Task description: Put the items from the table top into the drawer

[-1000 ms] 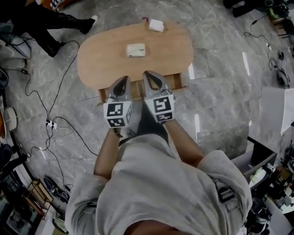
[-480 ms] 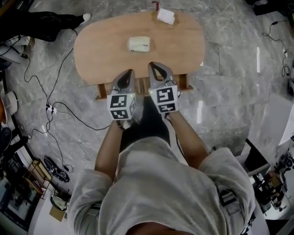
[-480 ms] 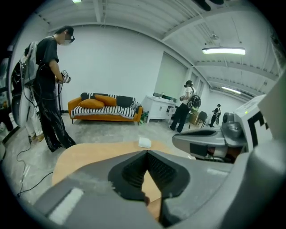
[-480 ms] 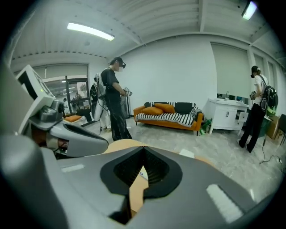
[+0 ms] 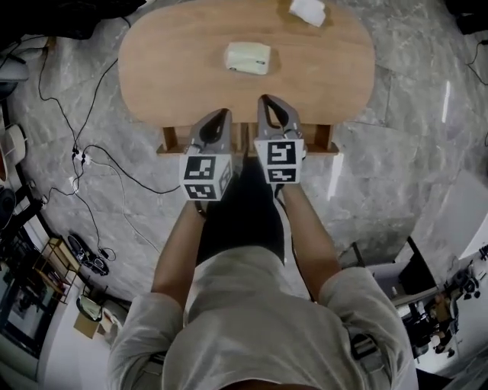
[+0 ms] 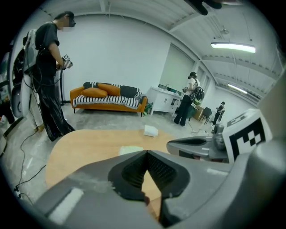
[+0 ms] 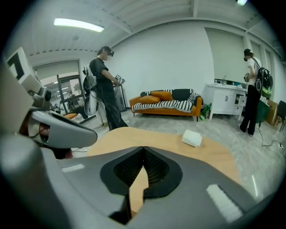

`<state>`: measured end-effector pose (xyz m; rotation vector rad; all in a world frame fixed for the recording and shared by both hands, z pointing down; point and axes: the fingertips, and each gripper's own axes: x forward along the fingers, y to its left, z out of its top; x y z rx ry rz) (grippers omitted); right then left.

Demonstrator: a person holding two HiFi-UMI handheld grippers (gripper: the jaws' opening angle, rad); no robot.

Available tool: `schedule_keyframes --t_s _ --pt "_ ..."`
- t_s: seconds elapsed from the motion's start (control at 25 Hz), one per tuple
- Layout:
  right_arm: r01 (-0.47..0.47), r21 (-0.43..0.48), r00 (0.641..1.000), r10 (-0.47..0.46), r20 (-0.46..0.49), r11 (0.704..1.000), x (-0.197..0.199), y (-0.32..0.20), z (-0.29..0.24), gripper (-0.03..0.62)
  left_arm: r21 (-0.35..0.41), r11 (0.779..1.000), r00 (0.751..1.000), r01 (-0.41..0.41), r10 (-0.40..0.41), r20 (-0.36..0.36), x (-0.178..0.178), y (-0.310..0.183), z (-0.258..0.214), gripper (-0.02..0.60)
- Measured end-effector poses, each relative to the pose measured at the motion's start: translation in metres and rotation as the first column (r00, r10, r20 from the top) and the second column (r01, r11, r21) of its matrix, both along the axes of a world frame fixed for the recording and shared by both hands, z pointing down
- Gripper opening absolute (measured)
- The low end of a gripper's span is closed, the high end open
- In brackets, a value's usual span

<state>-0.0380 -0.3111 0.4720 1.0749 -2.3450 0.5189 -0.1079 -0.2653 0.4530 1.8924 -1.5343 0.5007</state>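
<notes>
Since the earlier frames, both claws have come down to the near edge of the oval wooden surface (image 5: 152,68), and the surface now fills more of the head view. The two items have kept their places on it.

Left claw (image 5: 219,116): clenched, tips meeting, nothing between them. Right claw (image 5: 268,101): likewise clenched and empty. They sit side by side, pointing forward and down, directly over the wooden drawer front (image 5: 324,141) that projects below the near rim. This placement suits opening the drawer first, since neither item can be stowed until it is accessible. Whether the drawer is already partly pulled out cannot be determined.

Task items: the pale rectangular block (image 5: 248,58) lies near the centre of the surface, just ahead of the claws. The white packet (image 5: 307,11) lies at the far edge, to the right and well apart from the block. Neither is touched.

Judgement: the task is at its start, with both items still to be moved.
</notes>
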Motion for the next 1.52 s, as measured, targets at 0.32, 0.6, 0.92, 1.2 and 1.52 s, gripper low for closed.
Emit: schedule_keyframes --t_s 0.32,0.6,0.92,1.2,1.52 --pt "-0.044 -0.063 0.998 0.042 -0.037 0.997 -0.009 -0.026 0.102 0.008 -0.027 0.997 0.997 -0.074 0.074 0.000 -0.002 -0.042 0.109 0.020" --pt "-0.064 -0.107 0.998 0.062 -0.028 0.992 -0.008 -0.055 0.186 0.104 -0.085 0.994 0.997 -0.073 0.072 -0.007 -0.008 -0.061 0.184 0.020" --pt "-0.072 -0.145 0.996 0.063 -0.066 0.987 -0.013 -0.080 0.232 0.145 -0.082 0.995 0.998 -0.061 0.059 -0.029 -0.005 -0.073 0.205 0.020" --pt "-0.053 -0.204 0.995 0.035 -0.088 0.978 -0.022 -0.096 0.263 0.046 -0.109 0.993 0.998 -0.041 0.036 -0.051 -0.007 -0.066 0.216 0.020" --pt "0.045 -0.077 0.995 -0.051 -0.081 0.996 -0.035 -0.070 0.233 0.009 -0.135 0.990 0.997 -0.027 0.017 -0.072 -0.007 -0.030 0.218 0.020"
